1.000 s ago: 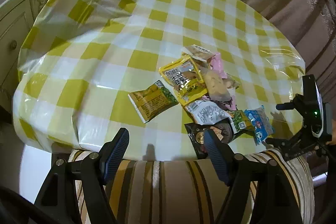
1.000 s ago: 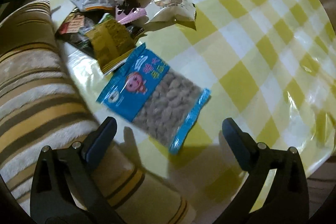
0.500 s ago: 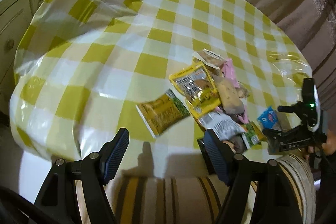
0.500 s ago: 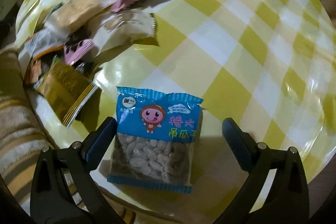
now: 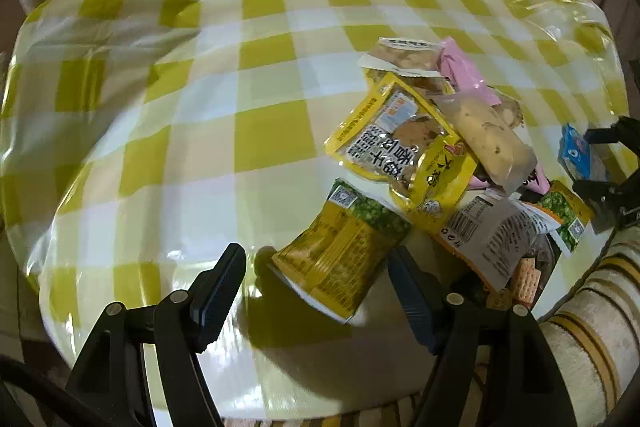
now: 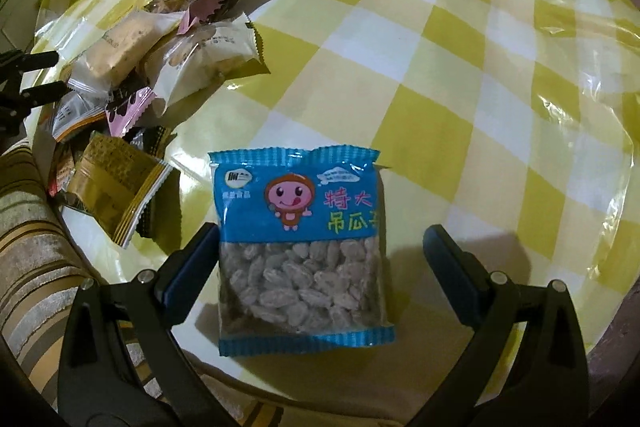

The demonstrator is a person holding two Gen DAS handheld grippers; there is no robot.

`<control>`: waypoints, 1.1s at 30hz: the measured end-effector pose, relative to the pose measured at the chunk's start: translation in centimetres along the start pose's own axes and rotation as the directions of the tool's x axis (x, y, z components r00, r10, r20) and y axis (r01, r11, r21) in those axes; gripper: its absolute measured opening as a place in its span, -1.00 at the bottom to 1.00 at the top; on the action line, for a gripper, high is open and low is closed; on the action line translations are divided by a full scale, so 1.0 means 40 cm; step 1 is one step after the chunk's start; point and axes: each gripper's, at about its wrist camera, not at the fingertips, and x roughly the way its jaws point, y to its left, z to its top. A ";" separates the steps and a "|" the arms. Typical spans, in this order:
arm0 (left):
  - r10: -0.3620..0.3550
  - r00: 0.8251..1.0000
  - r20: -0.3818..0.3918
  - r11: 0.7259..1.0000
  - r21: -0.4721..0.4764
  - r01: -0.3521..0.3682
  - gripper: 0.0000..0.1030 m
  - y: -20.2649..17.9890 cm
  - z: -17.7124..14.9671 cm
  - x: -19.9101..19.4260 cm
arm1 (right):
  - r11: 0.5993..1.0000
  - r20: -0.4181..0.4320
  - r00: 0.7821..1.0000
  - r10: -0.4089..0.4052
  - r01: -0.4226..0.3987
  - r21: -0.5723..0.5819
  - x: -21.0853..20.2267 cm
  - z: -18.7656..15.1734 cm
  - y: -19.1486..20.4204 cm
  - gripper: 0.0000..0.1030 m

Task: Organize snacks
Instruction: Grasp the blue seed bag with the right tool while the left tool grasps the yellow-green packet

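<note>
A pile of snack packets (image 5: pixel 436 143) lies on the yellow-checked table (image 5: pixel 200 99). My left gripper (image 5: pixel 320 291) is open, its jaws either side of a yellow-green packet (image 5: pixel 340 259) at the table's near edge. My right gripper (image 6: pixel 320 275) is open around a blue seed packet (image 6: pixel 300 247) that lies flat on the table; the left finger (image 6: pixel 192 271) is close to its edge. The blue packet also shows in the left wrist view (image 5: pixel 576 155), beside the right gripper's black frame (image 5: pixel 608 179). The pile shows in the right wrist view (image 6: pixel 160 55) to the upper left.
A striped chair back (image 6: pixel 32 235) stands against the table edge on the left of the right wrist view, and in the left wrist view (image 5: pixel 588 331) at lower right. Curtains hang behind the table. The tablecloth's far half is bare.
My left gripper has moved forward and down over the table to the yellow-green packet. My right gripper has closed in on the blue seed packet, which now lies between its fingers.
</note>
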 end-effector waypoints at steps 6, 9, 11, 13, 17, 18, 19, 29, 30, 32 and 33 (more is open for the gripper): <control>-0.060 0.998 -0.008 0.997 0.051 0.060 0.38 -0.006 0.006 0.032 | 0.999 0.024 0.999 0.035 -0.035 0.000 0.007 -0.020 0.008 0.64; -0.082 0.997 0.000 0.996 0.045 0.081 0.26 0.001 0.008 0.035 | 0.999 0.032 0.999 0.038 -0.038 -0.006 0.004 -0.024 0.026 0.54; -0.082 0.997 0.007 0.996 0.044 0.082 0.13 0.002 0.007 0.034 | 0.999 0.036 0.999 0.035 -0.035 -0.006 0.004 -0.026 0.045 0.48; -0.081 0.997 0.013 0.996 0.042 0.081 -0.13 0.003 0.007 0.032 | 0.999 0.043 0.999 0.033 -0.033 -0.001 0.008 -0.032 0.059 0.40; -0.076 0.997 0.008 0.996 0.036 0.076 -0.21 -0.001 0.001 0.027 | 1.000 0.053 0.998 0.020 -0.020 0.000 -0.018 -0.036 0.066 0.33; -0.072 0.997 0.007 0.997 0.034 0.072 -0.24 -0.003 -0.001 0.025 | 1.000 0.055 0.998 0.016 -0.016 0.000 -0.020 -0.038 0.069 0.32; -0.068 0.998 0.006 0.997 0.031 0.068 -0.26 -0.003 -0.002 0.024 | 1.000 0.057 0.998 0.010 -0.010 -0.001 -0.023 -0.040 0.072 0.30; -0.015 0.998 0.061 0.997 -0.068 0.019 -0.31 0.013 -0.016 -0.036 | 0.999 0.084 0.996 -0.023 0.021 0.025 -0.052 -0.068 0.096 0.25; -0.012 0.998 0.069 0.997 -0.076 0.017 -0.31 0.011 -0.016 -0.044 | 0.999 0.089 0.996 -0.024 0.021 0.030 -0.057 -0.072 0.097 0.25; -0.013 0.996 0.088 0.996 -0.083 0.021 -0.31 0.004 -0.013 -0.064 | 0.999 0.098 0.995 -0.026 0.022 0.041 -0.069 -0.079 0.096 0.25; -0.014 0.995 0.096 0.996 -0.083 0.022 -0.31 -0.003 -0.012 -0.072 | 0.999 0.102 0.994 -0.028 0.023 0.048 -0.075 -0.084 0.096 0.25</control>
